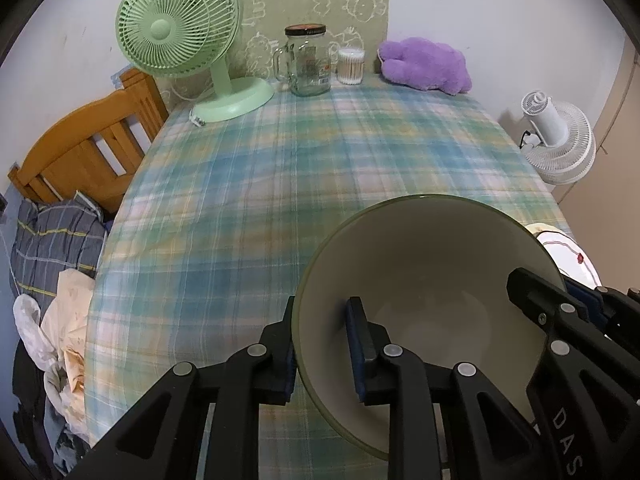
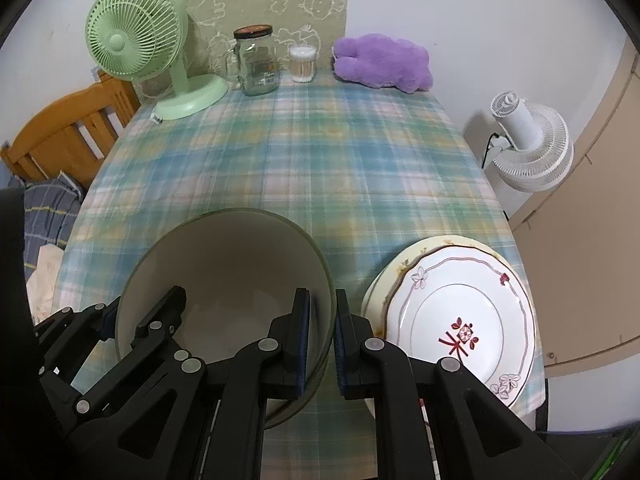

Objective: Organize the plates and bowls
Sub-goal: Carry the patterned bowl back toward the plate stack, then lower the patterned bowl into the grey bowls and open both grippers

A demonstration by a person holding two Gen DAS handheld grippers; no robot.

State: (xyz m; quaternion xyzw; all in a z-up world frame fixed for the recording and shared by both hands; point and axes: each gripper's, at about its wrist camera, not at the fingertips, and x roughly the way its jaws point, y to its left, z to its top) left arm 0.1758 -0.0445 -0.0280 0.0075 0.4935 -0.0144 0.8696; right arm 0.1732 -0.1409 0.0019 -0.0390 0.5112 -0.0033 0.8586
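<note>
Right now both tools share one load: a green-rimmed, cream-lined bowl (image 1: 420, 280), tipped so its mouth faces the cameras. The left gripper (image 1: 322, 344) pinches the bowl's left wall, one finger inside and one outside, closed down to the thickness of the wall. The right gripper (image 2: 322, 340) does the same on the opposite wall, its blue pads (image 2: 304, 340) pressing the ceramic from both faces. The bowl seems lifted off the plaid tablecloth (image 2: 320, 160), though the frames do not settle whether its lower edge touches the cloth.

Just to the bowl's right lies a stack of plates (image 2: 384, 280), topped by a white plate with a red flower motif (image 2: 460, 320); the right gripper's outer finger sits very near the stack's rim.

The main risk, as I judge it, is slippage: two narrow pinches on a smooth, sloping glazed wall can let the bowl rotate or slide out if either hand eases off or the hands drift apart. A second hazard is a knock between the bowl or the right gripper and the plates while moving sideways, which could chip a rim or shove the stack toward the near table edge.
</note>
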